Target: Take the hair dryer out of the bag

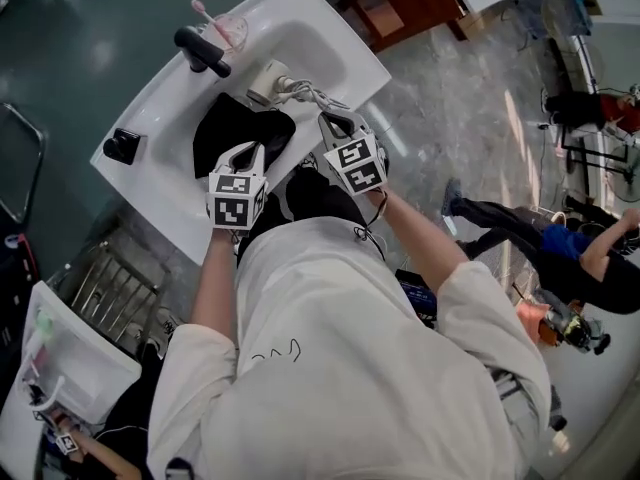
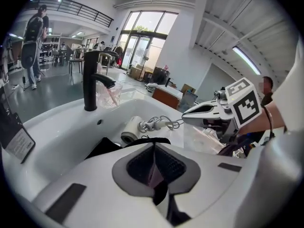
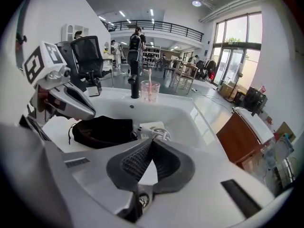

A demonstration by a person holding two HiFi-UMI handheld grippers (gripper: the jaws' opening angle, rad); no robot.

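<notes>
**Head view: white plastic hair dryer (image 1: 268,81) lies freed**

It rests in the white ceramic basin (image 1: 150,118), just beyond the limp black fabric bag's (image 1: 235,128) far edge; left gripper (image 1: 250,151) and right gripper (image 1: 335,123) hang above, jaws pressed together, empty; likely light, rigid, slippery; grip its body, not the cord (image 1: 312,94).

The tap (image 1: 200,50) stands at the back edge of the sink (image 1: 150,118). The cup (image 1: 228,30) is just beside it. The bag (image 1: 235,133) lies by the front edge. The hair dryer (image 1: 268,81) lies just behind the bag, its cord (image 1: 315,95) to the right.
</notes>
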